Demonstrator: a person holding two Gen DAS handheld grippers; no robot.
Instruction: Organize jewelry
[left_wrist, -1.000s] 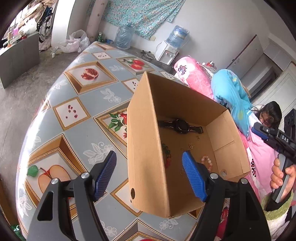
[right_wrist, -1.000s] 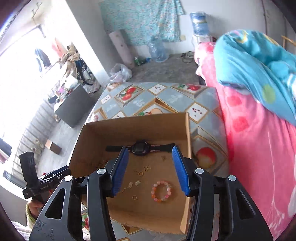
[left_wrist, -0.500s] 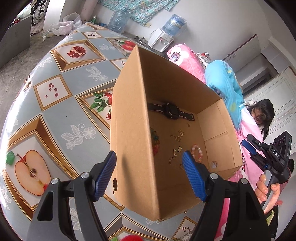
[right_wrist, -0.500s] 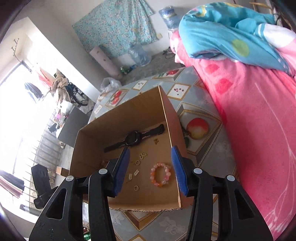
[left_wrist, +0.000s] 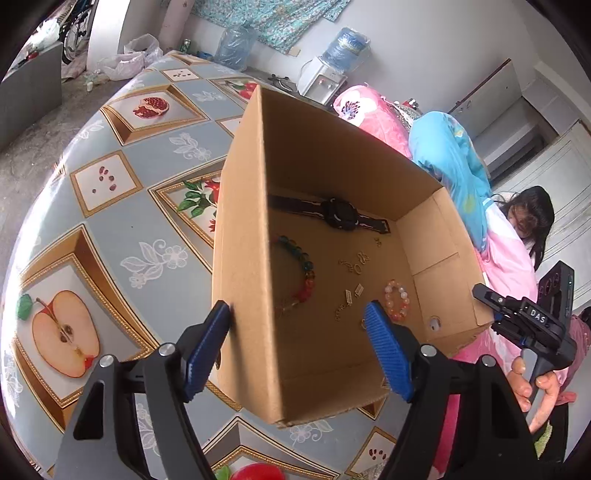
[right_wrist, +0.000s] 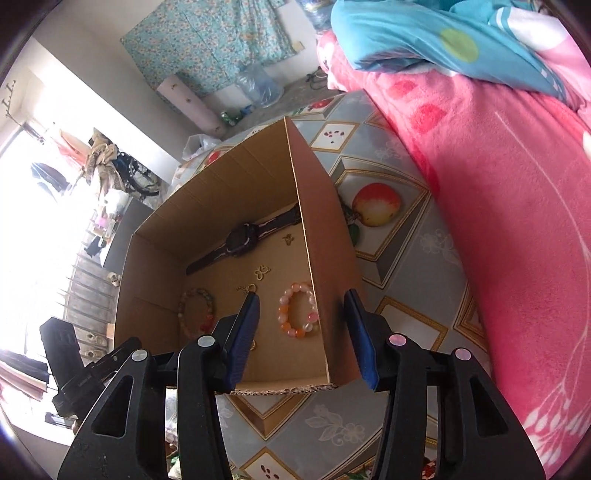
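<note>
An open cardboard box (left_wrist: 243, 258) (right_wrist: 325, 236) stands on the fruit-print table. Inside lie a black watch (left_wrist: 340, 216) (right_wrist: 242, 242), a dark multicolour bead bracelet (left_wrist: 301, 273) (right_wrist: 195, 312), a pink-orange bead bracelet (left_wrist: 397, 299) (right_wrist: 299, 310) and several small gold pieces (left_wrist: 354, 264) (right_wrist: 262, 273). My left gripper (left_wrist: 297, 328) is open, its jaws astride the box's left wall. My right gripper (right_wrist: 301, 317) is open, astride the box's right wall above the pink bracelet. The right gripper also shows in the left wrist view (left_wrist: 524, 321).
The table (left_wrist: 110, 206) (right_wrist: 406, 266) has a fruit-pattern cloth. A pink and blue blanket (right_wrist: 498, 166) lies against its right side. A person (left_wrist: 528, 218) lies beyond the box. Water bottles (left_wrist: 345, 46) and bags stand at the back wall.
Both grippers moved closer over the box. The left now straddles the left wall, the right the right wall. More of the box's contents show.
</note>
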